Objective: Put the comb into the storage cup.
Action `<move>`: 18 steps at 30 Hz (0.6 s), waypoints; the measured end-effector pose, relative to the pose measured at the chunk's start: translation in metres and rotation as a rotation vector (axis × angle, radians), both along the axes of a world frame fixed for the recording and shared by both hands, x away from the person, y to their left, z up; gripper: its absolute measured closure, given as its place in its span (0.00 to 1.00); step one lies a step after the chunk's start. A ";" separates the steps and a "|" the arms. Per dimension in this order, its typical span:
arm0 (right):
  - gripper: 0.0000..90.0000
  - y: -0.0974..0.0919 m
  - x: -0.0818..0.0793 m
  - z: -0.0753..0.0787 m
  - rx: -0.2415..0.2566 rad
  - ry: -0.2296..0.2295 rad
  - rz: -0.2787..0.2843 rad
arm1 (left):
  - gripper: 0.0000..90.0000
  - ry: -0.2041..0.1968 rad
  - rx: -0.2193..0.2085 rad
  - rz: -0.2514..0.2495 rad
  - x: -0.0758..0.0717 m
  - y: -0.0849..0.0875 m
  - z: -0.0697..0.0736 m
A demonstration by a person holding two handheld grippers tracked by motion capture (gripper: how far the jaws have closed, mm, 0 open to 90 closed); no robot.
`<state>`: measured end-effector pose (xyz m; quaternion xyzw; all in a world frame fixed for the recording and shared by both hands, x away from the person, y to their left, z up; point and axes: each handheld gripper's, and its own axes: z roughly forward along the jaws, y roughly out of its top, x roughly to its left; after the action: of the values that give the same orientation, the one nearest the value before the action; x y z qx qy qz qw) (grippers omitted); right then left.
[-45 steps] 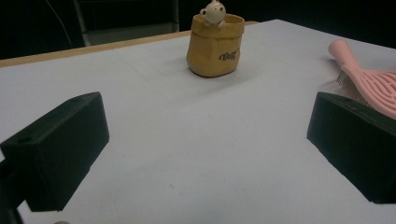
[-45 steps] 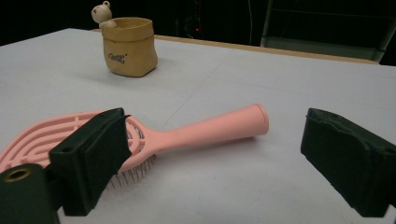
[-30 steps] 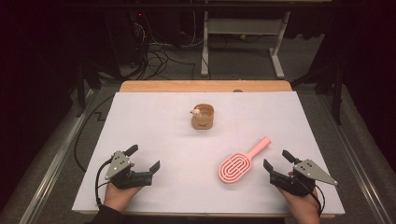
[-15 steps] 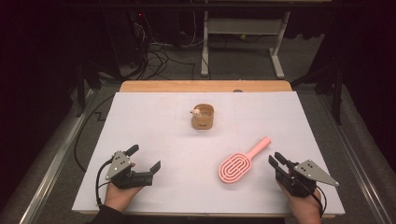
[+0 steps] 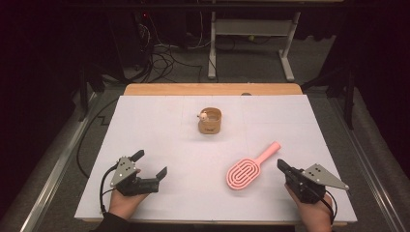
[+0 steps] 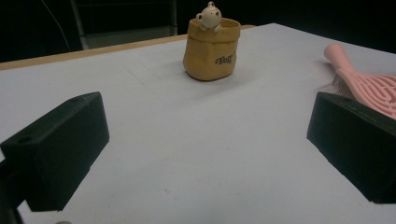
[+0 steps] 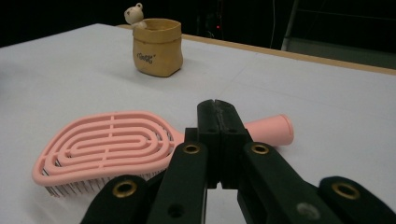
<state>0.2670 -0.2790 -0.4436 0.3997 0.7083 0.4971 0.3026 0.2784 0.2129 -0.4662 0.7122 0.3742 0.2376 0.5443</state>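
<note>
- Your right gripper changed since the earlier frame: jaws have just been closing, now pressed together with nothing between them.
- It sits near the desk's near right corner, just beside the pink brush, not touching it.
- Brush lies flat, handle angled toward the far right corner.
- Your left gripper hasn't budged at the near left corner, jaws wide apart, empty.
- Tan bear pot stands upright, mid-desk toward the far edge.

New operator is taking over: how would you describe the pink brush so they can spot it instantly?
On the white table, look at the near right part, just ahead of the shut right gripper. The pink brush lies flat there, handle angled away. It is the only pink item; the tan pot stands farther back.
</note>
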 end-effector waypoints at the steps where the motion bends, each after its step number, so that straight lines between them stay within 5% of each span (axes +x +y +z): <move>1: 1.00 0.002 0.002 0.000 -0.008 0.004 -0.003 | 0.00 -0.001 -0.002 0.000 0.000 -0.001 0.000; 9: 1.00 0.014 0.031 0.000 -0.090 0.069 -0.082 | 0.00 -0.020 -0.004 -0.018 -0.001 0.001 0.002; 18: 1.00 0.017 0.073 0.022 -0.168 0.139 -0.130 | 0.00 -0.023 -0.009 -0.033 0.000 0.000 0.002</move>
<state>0.3405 -0.2621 -0.4220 0.4516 0.7393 0.3863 0.3166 0.2785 0.2124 -0.4646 0.7131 0.3571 0.2352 0.5556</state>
